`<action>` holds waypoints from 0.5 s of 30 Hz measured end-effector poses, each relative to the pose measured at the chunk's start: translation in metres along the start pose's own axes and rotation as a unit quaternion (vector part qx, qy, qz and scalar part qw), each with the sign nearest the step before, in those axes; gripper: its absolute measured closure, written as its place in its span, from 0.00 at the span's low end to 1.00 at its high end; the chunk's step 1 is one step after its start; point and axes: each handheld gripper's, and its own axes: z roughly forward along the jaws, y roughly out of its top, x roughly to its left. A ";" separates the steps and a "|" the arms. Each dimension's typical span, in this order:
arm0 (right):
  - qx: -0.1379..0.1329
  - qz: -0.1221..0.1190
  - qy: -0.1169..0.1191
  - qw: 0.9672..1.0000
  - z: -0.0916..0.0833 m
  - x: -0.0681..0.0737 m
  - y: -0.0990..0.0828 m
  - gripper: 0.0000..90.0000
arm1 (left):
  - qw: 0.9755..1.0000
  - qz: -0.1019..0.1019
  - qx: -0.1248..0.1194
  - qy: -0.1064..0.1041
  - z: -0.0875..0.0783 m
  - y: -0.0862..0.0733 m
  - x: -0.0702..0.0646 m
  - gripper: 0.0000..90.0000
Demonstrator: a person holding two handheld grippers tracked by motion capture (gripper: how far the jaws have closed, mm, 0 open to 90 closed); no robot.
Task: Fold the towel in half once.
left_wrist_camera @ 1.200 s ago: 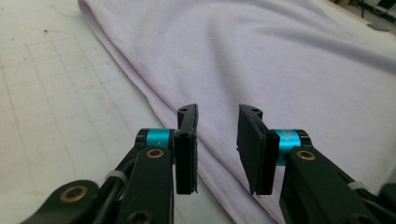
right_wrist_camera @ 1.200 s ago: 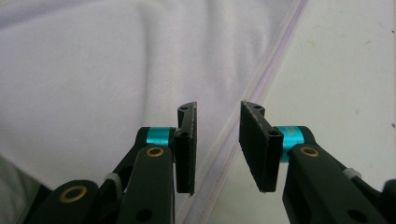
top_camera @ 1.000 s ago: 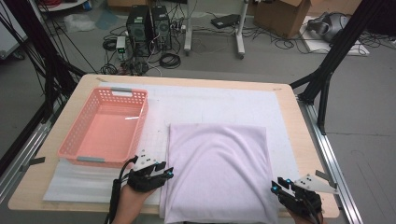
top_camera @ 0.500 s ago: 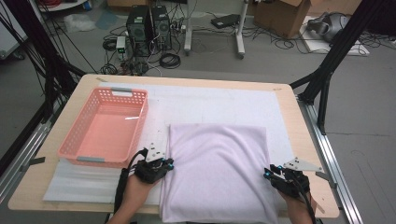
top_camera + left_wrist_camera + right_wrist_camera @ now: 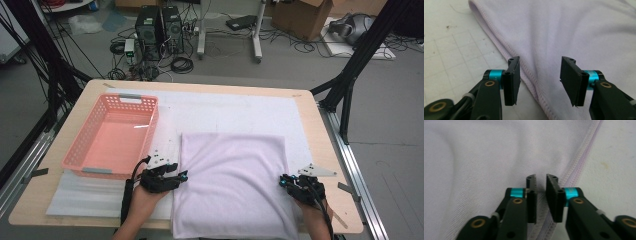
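The lilac cloth (image 5: 232, 185) lies flat on the table's white mat (image 5: 240, 112), beside the pink basket (image 5: 112, 135). Left gripper (image 5: 540, 80) has just opened, straddling the hem, gripping nothing. Right gripper (image 5: 541, 195) has just been closing on the opposite hem (barely a gap left). Risk: lifting lopsided, or pinching one layer only.

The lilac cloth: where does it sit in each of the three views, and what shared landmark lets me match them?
High view: the lilac cloth lies flat on the table's near half, right of the pink basket, between the two tongs.
Left gripper view: it covers the upper right, its stitched hem running diagonally between the jaws.
Right gripper view: it covers the left and centre.
Shared landmark: the stitched hem along the cloth's side edges.
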 end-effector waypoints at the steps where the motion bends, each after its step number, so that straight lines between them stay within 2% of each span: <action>1: 0.004 0.001 0.003 1.000 0.000 -0.001 0.000 0.97 | 1.000 -0.002 -0.002 0.000 0.001 0.002 0.001 0.55; 6: 0.031 -0.009 -0.028 0.999 -0.011 -0.001 0.001 0.98 | 1.000 -0.006 -0.006 0.007 0.009 0.013 0.007 0.53; 8: 0.041 -0.002 -0.025 0.999 -0.015 -0.002 0.000 0.96 | 1.000 -0.006 -0.009 0.014 0.013 0.020 0.011 0.53; 9: 0.037 0.007 -0.021 0.999 -0.016 -0.002 0.000 0.92 | 1.000 -0.006 -0.009 0.014 0.013 0.020 0.011 0.53; 11: 0.009 0.021 -0.012 1.000 -0.018 -0.004 0.002 0.73 | 0.999 -0.016 -0.020 0.027 0.022 0.029 0.018 0.52; 12: -0.007 0.027 -0.007 1.000 -0.018 -0.006 0.003 0.70 | 0.999 -0.016 -0.017 0.033 0.026 0.031 0.021 0.52; 15: -0.029 0.024 -0.017 0.999 -0.018 -0.011 0.010 0.67 | 0.999 -0.015 -0.011 0.048 0.038 0.040 0.027 0.53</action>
